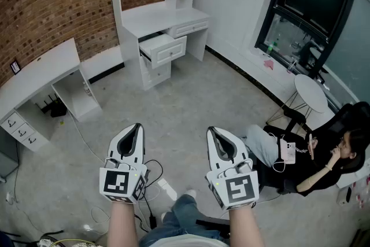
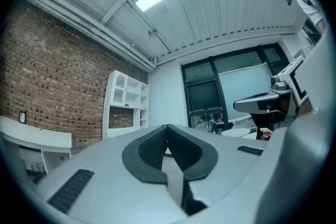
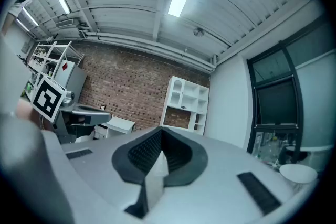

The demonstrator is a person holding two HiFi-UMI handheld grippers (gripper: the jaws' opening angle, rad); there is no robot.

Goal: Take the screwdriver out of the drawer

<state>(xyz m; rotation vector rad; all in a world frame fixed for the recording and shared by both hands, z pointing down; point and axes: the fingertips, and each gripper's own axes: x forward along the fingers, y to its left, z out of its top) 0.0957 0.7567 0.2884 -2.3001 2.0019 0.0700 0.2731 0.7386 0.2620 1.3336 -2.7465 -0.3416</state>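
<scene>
Across the room, a white desk with a shelf unit [image 1: 151,15] stands against the brick wall. Its top drawer [image 1: 166,49] is pulled open. I cannot see into the drawer, and no screwdriver shows in any view. My left gripper [image 1: 137,126] and right gripper [image 1: 212,131] are held level, side by side, over the grey floor and far short of the desk. Both point toward it, with the jaws together and nothing between them. In the left gripper view the shelf unit [image 2: 126,105] is small and far off, beyond the shut left gripper [image 2: 168,126]. The right gripper view shows the shelf unit [image 3: 186,105] above the shut right gripper [image 3: 161,130].
A long white counter [image 1: 40,69] with small drawers runs along the brick wall at the left. Cables [image 1: 87,144] trail over the floor near my feet. At the right a person [image 1: 315,159] sits in a chair beside a small round white table [image 1: 310,92], under a dark window [image 1: 315,0].
</scene>
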